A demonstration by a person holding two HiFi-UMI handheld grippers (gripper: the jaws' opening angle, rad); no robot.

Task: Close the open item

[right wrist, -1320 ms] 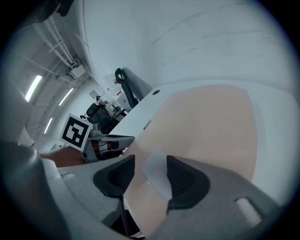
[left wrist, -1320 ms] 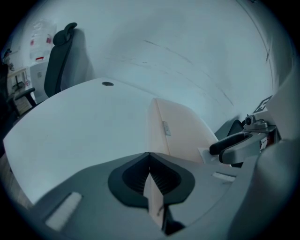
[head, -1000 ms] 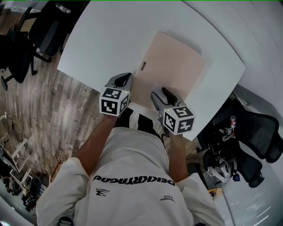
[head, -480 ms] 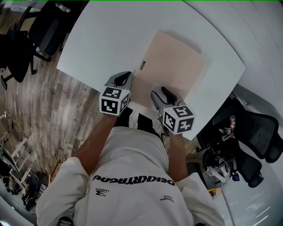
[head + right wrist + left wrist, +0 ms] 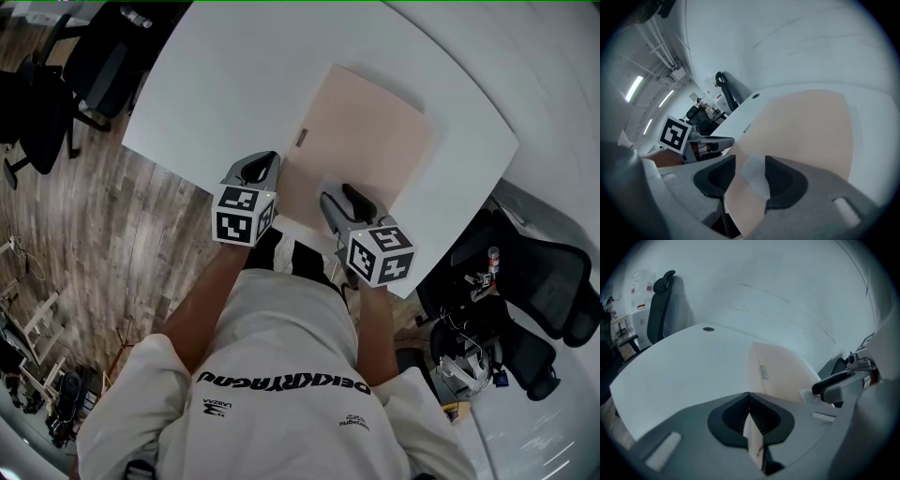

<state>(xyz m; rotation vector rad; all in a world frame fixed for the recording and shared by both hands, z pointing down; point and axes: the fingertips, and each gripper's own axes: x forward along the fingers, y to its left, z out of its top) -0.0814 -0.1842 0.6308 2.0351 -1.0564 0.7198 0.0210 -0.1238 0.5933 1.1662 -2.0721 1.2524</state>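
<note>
At six o'clock on the table (image 5: 234,75), the left gripper (image 5: 266,161) pinches tight on a corner of the folder (image 5: 370,136). The right gripper (image 5: 337,195), jaws slightly apart, straddles its near edge. The folder lies flat toward twelve, so ease the cover down evenly, without creasing.

Matt, paper-like beige folder (image 5: 375,141), smooth white table top (image 5: 225,84) (wood-grain plank floor (image 5: 122,225))
</note>
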